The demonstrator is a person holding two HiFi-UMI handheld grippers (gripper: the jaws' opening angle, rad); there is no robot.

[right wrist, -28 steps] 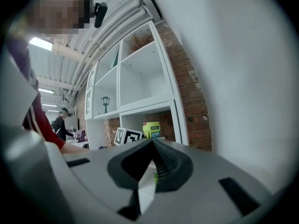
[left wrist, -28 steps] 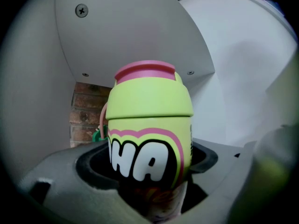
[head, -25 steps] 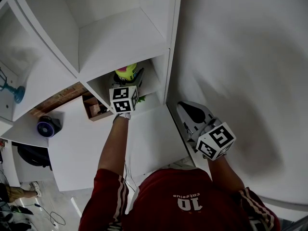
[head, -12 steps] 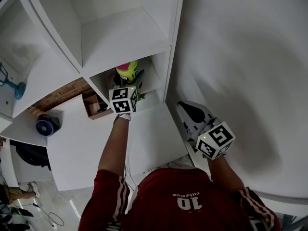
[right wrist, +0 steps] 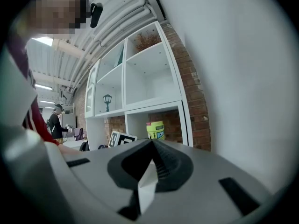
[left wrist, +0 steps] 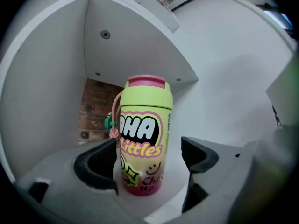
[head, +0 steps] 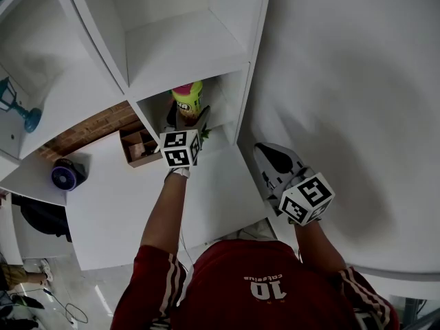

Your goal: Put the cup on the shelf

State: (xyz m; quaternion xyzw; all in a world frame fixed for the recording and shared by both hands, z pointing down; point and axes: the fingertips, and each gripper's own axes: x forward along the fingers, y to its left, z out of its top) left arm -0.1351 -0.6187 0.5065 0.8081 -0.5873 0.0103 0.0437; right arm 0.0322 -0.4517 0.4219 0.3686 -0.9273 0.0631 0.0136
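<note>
One lime-and-pink lidded cup (left wrist: 142, 134) stands inside a white shelf cubby (left wrist: 56, 78) between the left gripper's (left wrist: 148, 158) released fingers; the right gripper's (right wrist: 150, 158) fingers sit clenched.

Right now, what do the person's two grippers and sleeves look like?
The left gripper and the right gripper both have grey bodies and dark jaw pads. Each carries a white cube with black square markers: left cube, right cube. The shirt is dark red; its short sleeves bear white stripes.

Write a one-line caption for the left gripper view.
Yellow-green cup standing upright in a shelf compartment, between the open fingers of the left gripper.
</note>
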